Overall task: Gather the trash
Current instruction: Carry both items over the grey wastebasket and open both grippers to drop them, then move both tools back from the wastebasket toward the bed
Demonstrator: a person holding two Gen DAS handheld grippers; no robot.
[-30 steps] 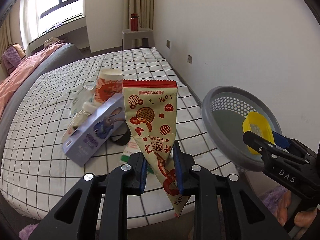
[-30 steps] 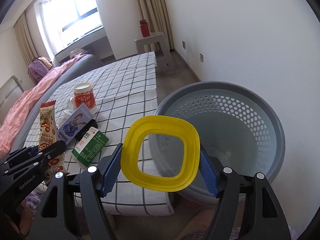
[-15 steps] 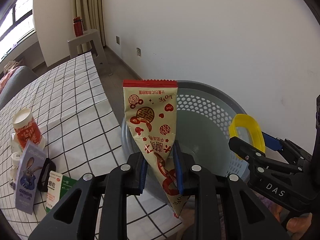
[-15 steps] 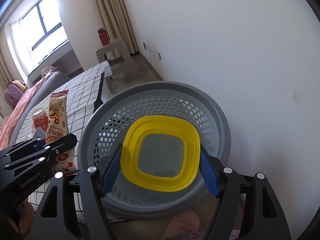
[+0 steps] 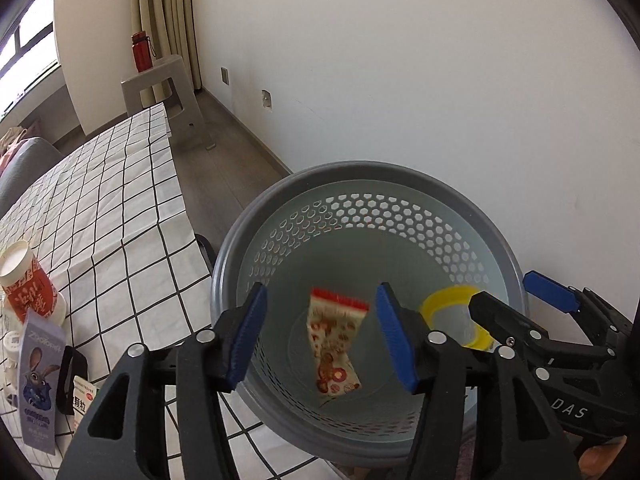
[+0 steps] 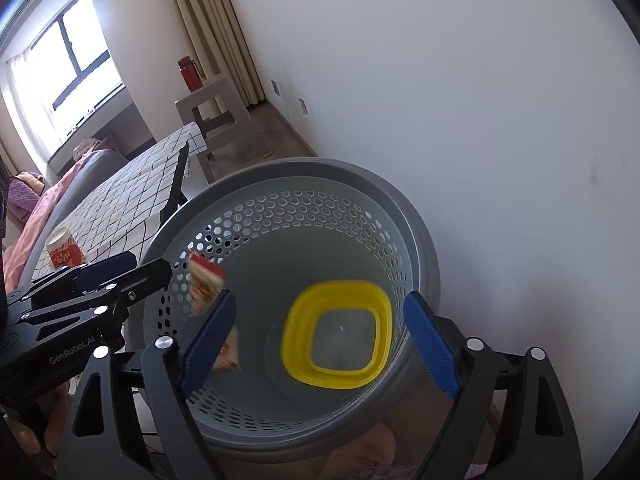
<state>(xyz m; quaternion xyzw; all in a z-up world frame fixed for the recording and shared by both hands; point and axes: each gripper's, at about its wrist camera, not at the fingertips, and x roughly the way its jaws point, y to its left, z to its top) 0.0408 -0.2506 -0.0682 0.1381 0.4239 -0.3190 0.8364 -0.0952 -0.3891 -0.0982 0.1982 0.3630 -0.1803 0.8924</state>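
A grey perforated waste basket (image 5: 404,178) (image 6: 424,240) stands on the floor beside the bed. Both grippers hang over its mouth. My left gripper (image 5: 320,334) is opening; a red-and-cream snack wrapper (image 5: 334,346) (image 6: 202,276) is free of its blue pads and falling into the basket. My right gripper (image 6: 318,338) is opening too, and a yellow square lid (image 6: 336,336) (image 5: 450,300) drops, blurred, between its parted pads without touching them.
On the checked bedsheet (image 5: 120,216) at left lie a red-and-white paper cup (image 5: 24,280), a blue cartoon carton (image 5: 40,380) and a green-and-white box (image 5: 84,398). A white wall (image 5: 400,60) rises right behind the basket. A grey stool with a red bottle (image 5: 142,50) stands further back.
Both grippers swung from over the bed to above the basket, then their jaws parted. The wrapper left the left pads and the yellow lid left the right pads; both are dropping inside.
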